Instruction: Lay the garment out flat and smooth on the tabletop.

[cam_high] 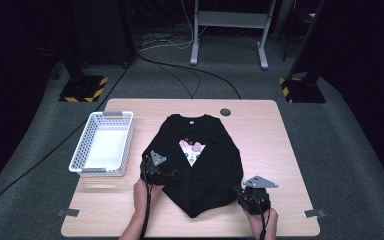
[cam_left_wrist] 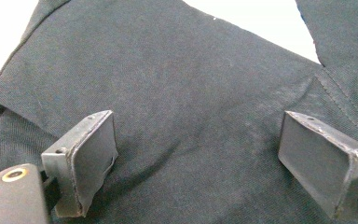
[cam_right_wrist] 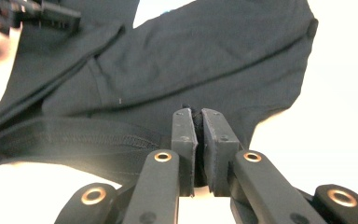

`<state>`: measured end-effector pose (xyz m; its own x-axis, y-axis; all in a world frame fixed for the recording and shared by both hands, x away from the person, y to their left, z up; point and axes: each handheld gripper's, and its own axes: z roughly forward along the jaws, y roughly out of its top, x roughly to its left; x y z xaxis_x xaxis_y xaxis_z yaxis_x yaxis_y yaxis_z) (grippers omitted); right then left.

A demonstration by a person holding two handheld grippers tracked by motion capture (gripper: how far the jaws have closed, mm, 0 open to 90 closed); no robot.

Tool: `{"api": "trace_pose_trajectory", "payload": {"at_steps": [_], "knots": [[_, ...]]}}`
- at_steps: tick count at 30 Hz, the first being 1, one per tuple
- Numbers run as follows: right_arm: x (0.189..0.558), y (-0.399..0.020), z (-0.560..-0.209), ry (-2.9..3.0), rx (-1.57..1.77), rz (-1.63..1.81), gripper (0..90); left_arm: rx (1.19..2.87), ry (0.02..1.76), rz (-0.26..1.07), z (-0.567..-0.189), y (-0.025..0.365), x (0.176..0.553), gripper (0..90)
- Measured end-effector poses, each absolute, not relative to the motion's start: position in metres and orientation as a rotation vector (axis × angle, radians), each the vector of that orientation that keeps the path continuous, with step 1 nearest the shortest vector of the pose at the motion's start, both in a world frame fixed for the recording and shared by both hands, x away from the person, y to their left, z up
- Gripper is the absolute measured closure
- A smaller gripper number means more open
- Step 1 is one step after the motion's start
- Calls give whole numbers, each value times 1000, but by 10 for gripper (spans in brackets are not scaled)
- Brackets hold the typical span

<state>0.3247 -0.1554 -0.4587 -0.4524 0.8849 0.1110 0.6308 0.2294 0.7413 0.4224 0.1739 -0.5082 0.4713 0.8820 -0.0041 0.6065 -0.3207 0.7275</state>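
A black T-shirt (cam_high: 207, 170) with a pale print on the chest lies partly folded in the middle of the wooden table (cam_high: 270, 135), neck toward the far edge. My left gripper (cam_high: 166, 175) hovers over the shirt's left side, jaws wide apart. In the left gripper view the left gripper (cam_left_wrist: 198, 156) straddles smooth black cloth (cam_left_wrist: 191, 84) without pinching it. At the shirt's lower right edge my right gripper (cam_high: 240, 194) is shut. In the right gripper view the right gripper (cam_right_wrist: 198, 133) pinches a bit of the shirt's (cam_right_wrist: 200, 65) edge between its pads.
A white plastic basket (cam_high: 80, 150) stands on the table's left side, with nothing in it. A round cable hole (cam_high: 225, 112) sits near the far edge. Beyond the table are grey carpet, cables and stand feet. In the right gripper view the left gripper (cam_right_wrist: 42, 14) shows at top left.
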Motion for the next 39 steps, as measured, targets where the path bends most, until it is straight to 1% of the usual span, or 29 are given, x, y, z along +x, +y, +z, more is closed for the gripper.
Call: {"api": "trace_pose_trajectory", "payload": {"at_steps": [6, 7, 8, 10, 13, 14, 15, 16, 18, 19, 22, 24, 25, 27, 32, 39], "knots": [[305, -165, -460, 2187, 1431, 1053, 819, 2048, 1228, 529, -508, 174, 422, 117], [298, -170, -458, 2179, 1438, 1061, 793, 2049, 1228, 529, -508, 174, 422, 117], [298, -170, -458, 2179, 1438, 1061, 793, 2049, 1228, 529, -508, 174, 422, 117], [290, -175, -455, 2164, 1449, 1073, 743, 2049, 1228, 529, -508, 174, 422, 117], [279, -184, -449, 2131, 1467, 1084, 617, 2049, 1228, 529, -508, 174, 422, 117], [279, -186, -448, 2124, 1470, 1086, 588, 2049, 1228, 528, -508, 174, 422, 116], [282, -190, -449, 2107, 1479, 1070, 465, 2049, 1228, 528, -508, 174, 422, 117], [282, -190, -449, 2107, 1479, 1070, 465, 2049, 1228, 528, -508, 174, 422, 117], [291, -192, -453, 2100, 1493, 1049, 380, 2049, 1228, 528, -508, 174, 422, 116], [304, -191, -460, 2095, 1485, 1023, 283, 2049, 1228, 528, -508, 174, 422, 117], [326, -187, -473, 2101, 1482, 986, 187, 2046, 1230, 527, -508, 174, 422, 117], [339, -184, -482, 2088, 1481, 948, 152, 2045, 1232, 526, -508, 174, 422, 117], [345, -183, -486, 2089, 1483, 945, 152, 2046, 1231, 525, -508, 174, 423, 117], [356, -180, -493, 2092, 1480, 911, 124, 2045, 1231, 525, -508, 174, 423, 117], [370, -175, -505, 2088, 1463, 844, 74, 2051, 1223, 523, -508, 175, 425, 117], [382, -179, -508, 2090, 1483, 883, 55, 2054, 1220, 521, -508, 175, 429, 117]]}}
